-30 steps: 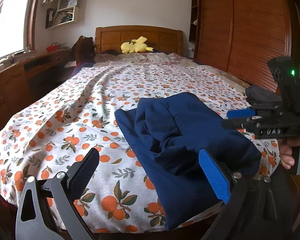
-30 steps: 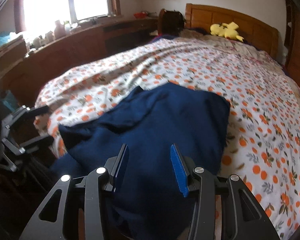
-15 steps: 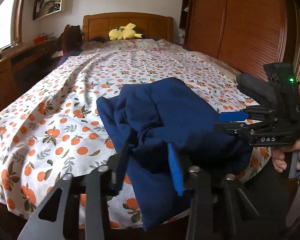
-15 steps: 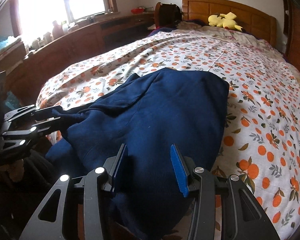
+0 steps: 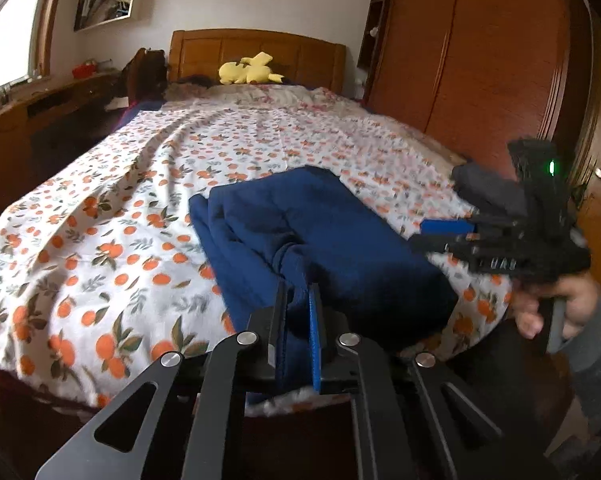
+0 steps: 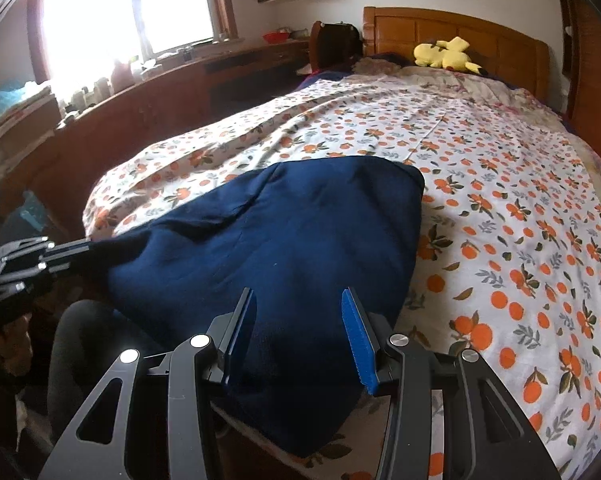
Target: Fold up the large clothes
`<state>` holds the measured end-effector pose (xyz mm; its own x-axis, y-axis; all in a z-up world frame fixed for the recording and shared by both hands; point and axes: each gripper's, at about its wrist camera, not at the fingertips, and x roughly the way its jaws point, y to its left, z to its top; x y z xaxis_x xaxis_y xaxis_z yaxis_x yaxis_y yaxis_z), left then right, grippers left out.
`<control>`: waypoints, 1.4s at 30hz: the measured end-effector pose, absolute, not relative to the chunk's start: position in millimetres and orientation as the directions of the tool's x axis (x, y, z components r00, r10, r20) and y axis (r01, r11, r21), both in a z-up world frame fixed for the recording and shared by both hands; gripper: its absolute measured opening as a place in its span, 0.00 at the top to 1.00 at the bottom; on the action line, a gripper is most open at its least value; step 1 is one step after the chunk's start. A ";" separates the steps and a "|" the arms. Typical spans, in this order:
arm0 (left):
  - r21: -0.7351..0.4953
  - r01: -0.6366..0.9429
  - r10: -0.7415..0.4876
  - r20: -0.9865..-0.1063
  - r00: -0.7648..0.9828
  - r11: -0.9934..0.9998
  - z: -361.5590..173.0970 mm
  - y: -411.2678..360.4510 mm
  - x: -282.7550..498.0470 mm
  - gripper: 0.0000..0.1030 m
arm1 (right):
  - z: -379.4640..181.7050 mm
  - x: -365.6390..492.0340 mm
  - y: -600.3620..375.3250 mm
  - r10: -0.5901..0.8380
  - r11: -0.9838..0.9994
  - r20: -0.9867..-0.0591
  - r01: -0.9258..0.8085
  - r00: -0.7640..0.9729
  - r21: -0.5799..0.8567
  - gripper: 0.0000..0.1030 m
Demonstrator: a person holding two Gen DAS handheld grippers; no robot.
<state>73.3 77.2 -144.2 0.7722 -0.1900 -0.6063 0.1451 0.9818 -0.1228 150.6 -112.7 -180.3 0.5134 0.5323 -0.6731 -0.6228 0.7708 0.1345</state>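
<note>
Left gripper (image 5: 298,312) pinched on navy garment (image 6: 292,240), right gripper (image 6: 298,332) parted, empty — yellow plush (image 6: 446,54) far off by headboard (image 6: 400,32).

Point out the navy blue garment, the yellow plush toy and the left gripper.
navy blue garment (image 6: 300,240), right wrist view, flat middle.
yellow plush toy (image 5: 246,72), left wrist view, body.
left gripper (image 5: 298,312), left wrist view, between fingertips.

Your left black two-finger gripper with blue pads (image 5: 298,312): jaws pinched on navy cloth | your right black two-finger gripper with blue pads (image 6: 298,336): jaws parted, nothing between | your right hand (image 5: 556,304): wrapped round its handle
</note>
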 end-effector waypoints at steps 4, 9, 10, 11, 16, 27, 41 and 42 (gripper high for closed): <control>-0.115 0.106 -0.156 -0.653 0.741 0.988 -167.8 81.4 70.7 0.90 | -187.0 143.3 -106.4 0.528 0.762 -0.685 -0.636 0.502 0.120 0.59; -0.128 0.088 -0.152 -0.677 0.720 0.988 -186.9 89.3 69.1 0.90 | -208.4 141.4 -105.7 0.498 0.768 -0.721 -0.631 0.481 0.109 0.57; -0.131 0.089 -0.155 -0.680 0.716 0.987 -190.1 90.0 68.7 0.90 | -213.8 141.6 -106.1 0.499 0.766 -0.726 -0.633 0.474 0.113 0.57; -0.131 0.089 -0.155 -0.682 0.715 0.987 -192.6 89.8 68.7 0.90 | -217.4 141.6 -105.2 0.495 0.766 -0.730 -0.633 0.472 0.109 0.57; -0.135 0.082 -0.152 -0.669 0.727 0.987 -192.3 91.9 65.0 0.84 | -211.2 143.5 -102.6 0.496 0.760 -0.724 -0.643 0.479 0.095 0.56; -0.125 0.029 -0.102 -0.628 0.771 0.992 -175.5 108.8 48.5 0.46 | -203.6 251.8 -99.8 0.448 0.801 -0.710 -0.596 0.544 0.049 0.46; -0.146 0.087 -0.163 -0.671 0.724 0.985 -198.2 102.1 39.5 0.46 | -252.7 371.5 -95.0 0.429 0.864 -0.788 -0.454 0.442 0.216 0.26; -0.148 0.092 -0.169 -0.675 0.718 0.985 -201.9 99.2 42.3 0.45 | -254.9 375.7 -96.2 0.438 0.863 -0.790 -0.446 0.429 0.236 0.26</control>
